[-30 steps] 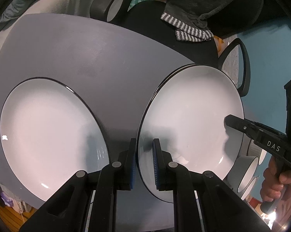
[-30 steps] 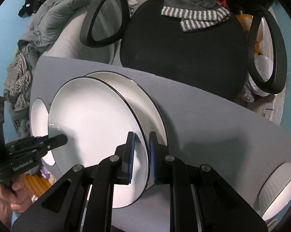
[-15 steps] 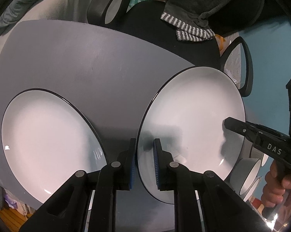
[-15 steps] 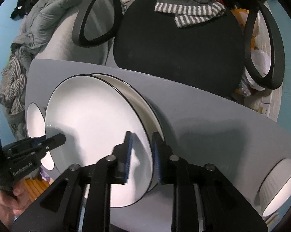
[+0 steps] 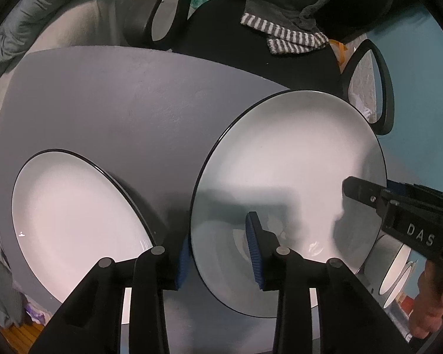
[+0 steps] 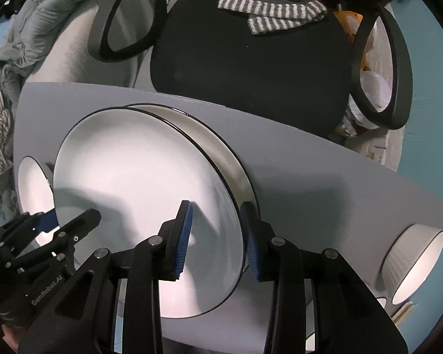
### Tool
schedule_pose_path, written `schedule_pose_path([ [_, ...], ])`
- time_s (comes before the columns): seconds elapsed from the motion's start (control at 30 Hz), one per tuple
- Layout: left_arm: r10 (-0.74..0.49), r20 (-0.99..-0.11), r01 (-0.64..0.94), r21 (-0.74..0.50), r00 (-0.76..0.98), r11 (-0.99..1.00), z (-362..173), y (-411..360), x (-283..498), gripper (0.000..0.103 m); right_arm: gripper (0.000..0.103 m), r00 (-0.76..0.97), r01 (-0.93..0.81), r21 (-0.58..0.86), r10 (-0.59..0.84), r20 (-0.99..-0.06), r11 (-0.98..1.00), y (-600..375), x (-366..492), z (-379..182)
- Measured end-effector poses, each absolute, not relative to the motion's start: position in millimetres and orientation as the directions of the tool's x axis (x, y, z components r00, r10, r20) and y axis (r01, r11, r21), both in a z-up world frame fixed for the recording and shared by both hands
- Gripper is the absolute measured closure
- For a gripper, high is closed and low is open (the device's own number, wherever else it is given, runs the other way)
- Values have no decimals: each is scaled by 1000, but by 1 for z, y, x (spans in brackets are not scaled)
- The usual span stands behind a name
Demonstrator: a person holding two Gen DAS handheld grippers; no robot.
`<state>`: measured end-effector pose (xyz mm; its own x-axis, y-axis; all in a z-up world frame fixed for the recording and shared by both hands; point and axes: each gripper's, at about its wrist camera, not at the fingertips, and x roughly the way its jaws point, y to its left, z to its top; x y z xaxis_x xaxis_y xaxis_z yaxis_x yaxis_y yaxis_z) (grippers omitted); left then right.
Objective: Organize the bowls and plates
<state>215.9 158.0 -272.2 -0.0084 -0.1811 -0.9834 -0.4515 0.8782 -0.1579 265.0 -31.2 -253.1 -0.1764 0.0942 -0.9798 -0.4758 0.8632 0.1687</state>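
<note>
Both pairs of jaws are opening, each astride the rim of the same top plate (image 5: 289,183), with the blue pads standing off the rim rather than pressing on it. The left gripper (image 5: 220,250) straddles that plate's left edge, one pad outside the rim and one over the white face. The right gripper (image 6: 217,237) straddles the opposite edge, one pad over the face and the other beyond the rim. Each gripper shows in the other's view at the far side of the plate, and part of a hand (image 5: 433,301) on the right gripper's handle shows at the lower right of the left wrist view.

The top plate is white with a thin black rim and sits on a lower plate (image 6: 221,135) of the same kind, whose rim shows past its far right edge in the right wrist view. Both rest on the grey table (image 5: 127,94). To the left of the stack lies a third plate (image 5: 74,230), flat on the table and apart from the stack. To the right of the stack, near the table's edge, stands a ribbed bowl (image 6: 413,262) with a white inside.

Beyond the table, behind the stack, is a black chair (image 6: 250,67) with looped armrests, and a striped grey cloth (image 6: 277,14) lies on it. Left of the chair, rumpled grey bedding (image 6: 44,14) is heaped
</note>
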Motion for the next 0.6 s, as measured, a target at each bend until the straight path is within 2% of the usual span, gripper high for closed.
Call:
schedule_pose_path([
  [0.6,-163,-986,-467,-125,-41,875,-272,155,221,68,68,-213,-394,222,146,-966,892,-41,270,-251],
])
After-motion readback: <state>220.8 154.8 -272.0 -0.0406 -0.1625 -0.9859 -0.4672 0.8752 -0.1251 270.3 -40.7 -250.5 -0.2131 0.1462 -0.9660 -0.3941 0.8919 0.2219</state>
